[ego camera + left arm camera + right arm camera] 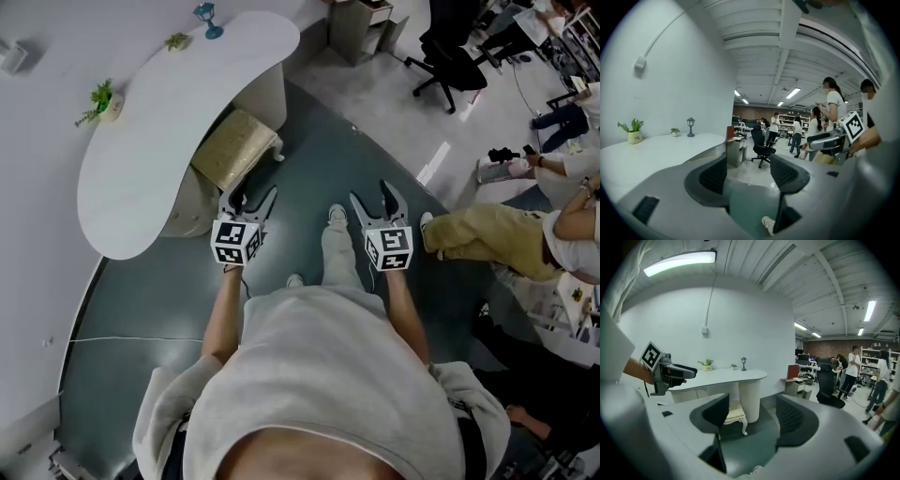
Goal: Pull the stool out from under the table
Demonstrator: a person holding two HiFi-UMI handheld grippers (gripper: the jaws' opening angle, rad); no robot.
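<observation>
Head view first: both forearms are being held forward and roughly level from the person's body, the left gripper (pixel 248 199) and the right gripper (pixel 372 199) being pointed at the dark floor (pixel 309 159) just ahead of the person's shoes (pixel 337 214). In each gripper view the jaws are being kept apart with nothing between them, and only floor and room are being framed in the gap. Just beyond the left gripper, the stool (pixel 234 148) is being shown with most of its padded seat clear of the white table (pixel 178 122), its far side being covered by the tabletop's edge beside the ribbed pedestal (pixel 749 399). Such a position is being judged to fit two stages alike: a stool waiting to be gripped, or one already drawn partway out and released. Should a grip be wanted, the seat's near rim is being judged the safest hold, with any drag being kept low and straight so that the curved legs are not being caught on the pedestal.
</observation>
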